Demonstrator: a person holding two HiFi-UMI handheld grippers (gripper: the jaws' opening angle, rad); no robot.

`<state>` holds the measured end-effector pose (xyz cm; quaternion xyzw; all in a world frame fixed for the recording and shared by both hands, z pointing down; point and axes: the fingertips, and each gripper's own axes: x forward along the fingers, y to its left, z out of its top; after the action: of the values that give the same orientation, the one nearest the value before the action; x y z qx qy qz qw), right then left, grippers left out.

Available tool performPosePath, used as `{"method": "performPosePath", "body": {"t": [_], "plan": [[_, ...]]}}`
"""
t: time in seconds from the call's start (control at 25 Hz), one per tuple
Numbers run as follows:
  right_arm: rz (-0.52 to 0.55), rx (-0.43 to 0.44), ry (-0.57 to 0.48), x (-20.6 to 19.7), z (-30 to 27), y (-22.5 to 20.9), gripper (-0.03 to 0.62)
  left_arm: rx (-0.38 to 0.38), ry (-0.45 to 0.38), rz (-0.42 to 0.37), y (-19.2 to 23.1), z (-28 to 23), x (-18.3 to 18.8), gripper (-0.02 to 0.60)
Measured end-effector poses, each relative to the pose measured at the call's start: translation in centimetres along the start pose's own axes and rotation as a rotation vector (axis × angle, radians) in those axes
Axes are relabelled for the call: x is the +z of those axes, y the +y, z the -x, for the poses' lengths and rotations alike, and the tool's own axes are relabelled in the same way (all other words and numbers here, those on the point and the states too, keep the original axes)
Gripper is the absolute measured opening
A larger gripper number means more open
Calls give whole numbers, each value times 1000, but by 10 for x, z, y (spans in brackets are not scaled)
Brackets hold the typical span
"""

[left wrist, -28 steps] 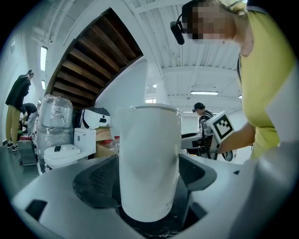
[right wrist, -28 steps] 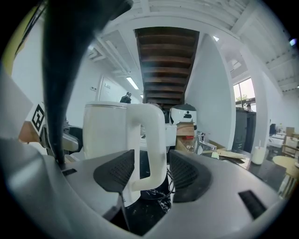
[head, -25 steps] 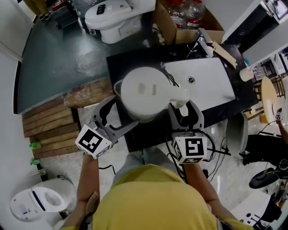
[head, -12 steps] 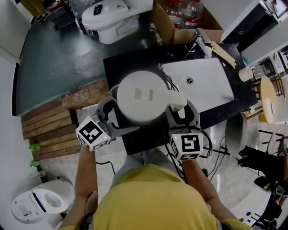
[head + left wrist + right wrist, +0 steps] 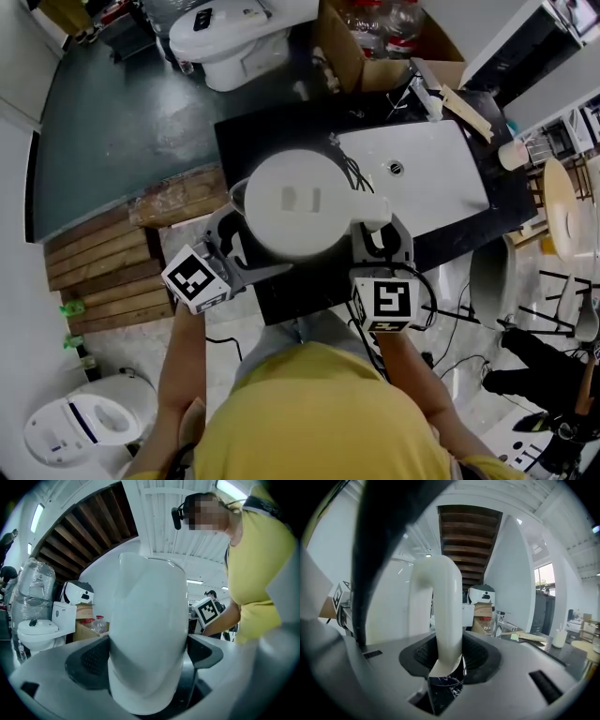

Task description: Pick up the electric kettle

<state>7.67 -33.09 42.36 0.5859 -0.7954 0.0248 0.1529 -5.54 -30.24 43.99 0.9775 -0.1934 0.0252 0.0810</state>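
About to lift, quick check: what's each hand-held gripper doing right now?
Left hand-held gripper: open, jaws just widened, kettle body between them.
Right hand-held gripper: jaws just closed on the kettle handle.

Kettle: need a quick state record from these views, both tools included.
kettle: white, above the black counter, beside the white sink
left tool: jaws wide, just been opening; kettle body between them, firm grip not clear
right tool: jaws just been closing; pads press the handle from both sides
lift: cannot tell whether the kettle is off the counter
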Motion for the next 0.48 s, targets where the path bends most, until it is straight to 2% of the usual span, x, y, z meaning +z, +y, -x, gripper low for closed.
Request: {"method": "performPosePath", "body": {"t": [0.48], "plan": [[-8, -9, -23, 0, -1, 0, 132, 14, -25, -3, 0, 1, 0, 517]]}}
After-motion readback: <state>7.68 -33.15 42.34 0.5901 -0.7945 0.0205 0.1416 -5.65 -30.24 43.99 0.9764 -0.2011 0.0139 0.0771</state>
